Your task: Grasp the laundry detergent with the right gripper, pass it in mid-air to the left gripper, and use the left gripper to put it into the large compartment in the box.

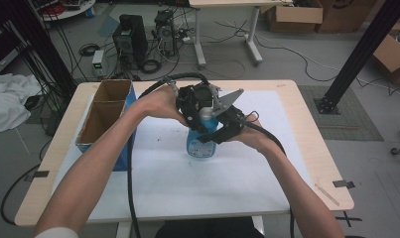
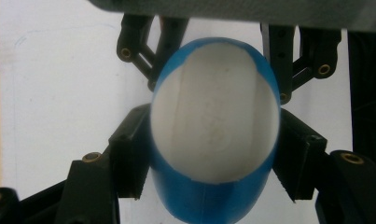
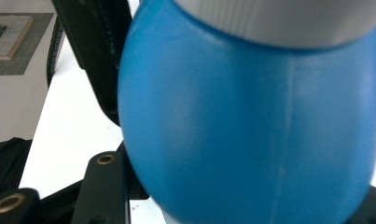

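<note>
Both grippers on the blue bottle (image 1: 201,144), mid-table, upright on the white sheet (image 1: 187,178).

Left gripper (image 2: 213,154) looks down on the white cap (image 2: 213,126), jaws closed against the cap's sides; right gripper (image 3: 251,196) has the blue body between its jaws, contact hidden, so its grip cannot be told. Judgement: cap removal. The person should keep the body steady, turn the top only, and avoid squeezing the soft wall.
</note>
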### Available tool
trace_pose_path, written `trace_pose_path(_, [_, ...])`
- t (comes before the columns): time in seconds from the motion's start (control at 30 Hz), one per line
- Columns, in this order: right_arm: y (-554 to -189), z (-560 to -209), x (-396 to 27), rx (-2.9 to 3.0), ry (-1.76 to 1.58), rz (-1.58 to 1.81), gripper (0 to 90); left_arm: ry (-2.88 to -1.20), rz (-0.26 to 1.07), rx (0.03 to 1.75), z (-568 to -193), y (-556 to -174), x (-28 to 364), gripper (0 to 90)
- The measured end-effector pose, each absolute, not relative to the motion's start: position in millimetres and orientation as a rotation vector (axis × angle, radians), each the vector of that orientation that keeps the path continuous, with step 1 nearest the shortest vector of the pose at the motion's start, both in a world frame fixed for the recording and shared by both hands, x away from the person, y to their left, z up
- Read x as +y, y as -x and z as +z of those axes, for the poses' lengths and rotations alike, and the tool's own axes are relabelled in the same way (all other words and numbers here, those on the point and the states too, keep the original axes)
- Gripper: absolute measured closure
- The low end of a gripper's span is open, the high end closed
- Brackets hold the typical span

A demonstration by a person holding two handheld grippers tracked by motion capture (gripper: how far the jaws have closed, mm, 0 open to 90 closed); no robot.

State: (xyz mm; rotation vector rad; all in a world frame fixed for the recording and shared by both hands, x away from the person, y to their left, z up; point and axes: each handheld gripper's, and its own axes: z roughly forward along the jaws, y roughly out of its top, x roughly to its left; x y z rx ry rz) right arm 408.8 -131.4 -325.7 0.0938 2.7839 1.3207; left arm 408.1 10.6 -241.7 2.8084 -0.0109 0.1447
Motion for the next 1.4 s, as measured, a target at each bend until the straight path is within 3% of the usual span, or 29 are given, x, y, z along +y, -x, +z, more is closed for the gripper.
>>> trace_pose_path(0.67, [-410.4, -330.3, -130.2, 2.801, -0.089, 1.331, 42.8, -2.807, 0.14, 0.008, -246.1, -408.1, 10.6, 38.7])
trace_pose_path(1.0, [-409.8, -332.0, -129.9, 2.809, -0.11, 1.339, 31.4, -2.802, 0.119, -0.001, -246.5, -405.7, 9.2, 38.6])
trace_pose_path(1.4, [-408.0, -333.9, -135.5, 2.812, -0.154, 1.374, 27.4, -2.814, 0.114, -0.002, -247.8, -403.5, 10.7, 38.5])
